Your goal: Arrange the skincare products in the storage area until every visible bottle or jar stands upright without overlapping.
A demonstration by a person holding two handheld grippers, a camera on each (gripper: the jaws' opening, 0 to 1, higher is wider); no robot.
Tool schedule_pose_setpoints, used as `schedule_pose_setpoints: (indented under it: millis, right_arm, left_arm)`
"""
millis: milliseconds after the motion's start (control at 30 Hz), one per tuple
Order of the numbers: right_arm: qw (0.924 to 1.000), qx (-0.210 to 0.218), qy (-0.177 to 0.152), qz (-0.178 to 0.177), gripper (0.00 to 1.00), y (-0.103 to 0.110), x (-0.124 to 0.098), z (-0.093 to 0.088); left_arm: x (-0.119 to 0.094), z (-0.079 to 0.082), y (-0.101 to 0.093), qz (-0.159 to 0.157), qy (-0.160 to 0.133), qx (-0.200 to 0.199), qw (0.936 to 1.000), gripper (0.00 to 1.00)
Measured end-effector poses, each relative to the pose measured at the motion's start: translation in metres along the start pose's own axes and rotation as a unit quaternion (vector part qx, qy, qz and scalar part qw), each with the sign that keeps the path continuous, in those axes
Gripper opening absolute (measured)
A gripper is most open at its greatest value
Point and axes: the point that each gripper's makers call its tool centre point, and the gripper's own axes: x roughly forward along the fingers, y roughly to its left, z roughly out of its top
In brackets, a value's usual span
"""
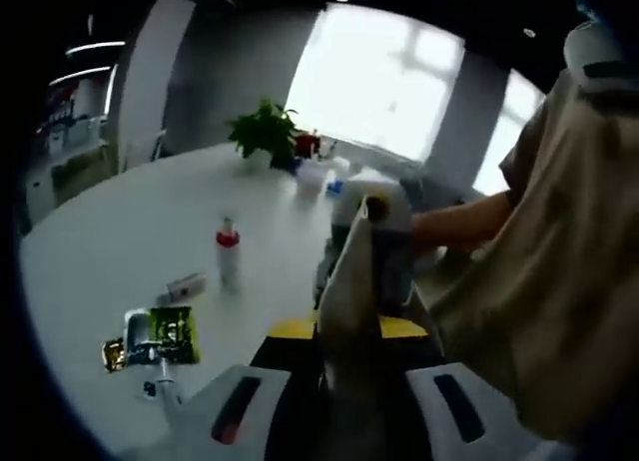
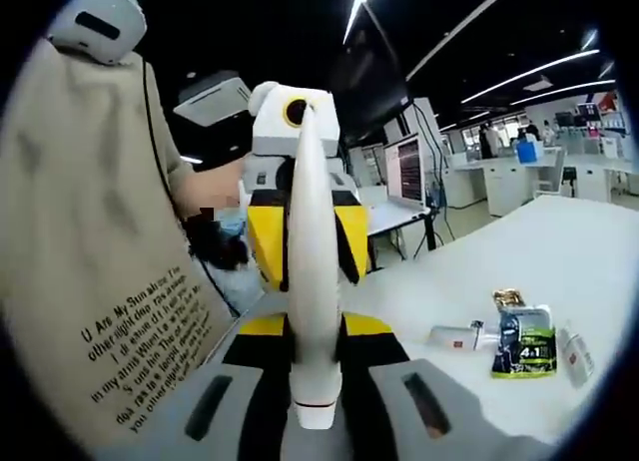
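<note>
both tongs (image 1: 364,281) (image 2: 315,281) clamped on one smooth white tube (image 2: 313,231), glossy green sachet (image 2: 524,343) flat on table (image 2: 559,251)

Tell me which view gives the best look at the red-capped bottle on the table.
Left gripper view. The red-capped bottle stands upright there on the white table, unobstructed, beyond a small tube lying flat and the green sachet. In the right gripper view I can't make that bottle out; it does show the sachet and tubes lying flat.

"U Are My Sun" on shirt (image 2: 120,321)
</note>
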Motion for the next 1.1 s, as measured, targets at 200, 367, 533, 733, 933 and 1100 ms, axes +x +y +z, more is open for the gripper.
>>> schedule_pose_setpoints:
  millis: [200, 367, 533, 733, 933, 1100]
  right_arm:
    - [1.0000, 0.000, 0.003, 0.001, 0.17, -0.002, 0.000, -0.002]
    - [0.9999, -0.004, 0.014, -0.005, 0.18, -0.006, 0.001, -0.008]
    - [0.9994, -0.005, 0.028, -0.018, 0.18, -0.012, 0.001, -0.015]
    - [0.9982, -0.008, 0.045, -0.038, 0.20, -0.019, -0.002, -0.026]
    - [0.9954, -0.015, 0.067, -0.067, 0.21, -0.028, -0.006, -0.040]
    - [0.9922, -0.016, 0.080, -0.095, 0.22, -0.039, -0.011, -0.052]
  left_arm:
    - [0.001, -0.002, 0.003, 0.003, 0.012, 0.002, 0.9999, 0.16]
    - [0.005, -0.008, 0.006, 0.016, 0.041, 0.004, 0.9990, 0.14]
    - [0.010, -0.012, 0.010, 0.026, 0.060, 0.023, 0.9976, 0.14]
    - [0.021, -0.020, 0.014, 0.033, 0.085, 0.039, 0.9951, 0.13]
    - [0.033, -0.032, 0.019, 0.037, 0.119, 0.054, 0.9907, 0.13]
    - [0.043, -0.036, 0.026, 0.040, 0.132, 0.056, 0.9889, 0.12]
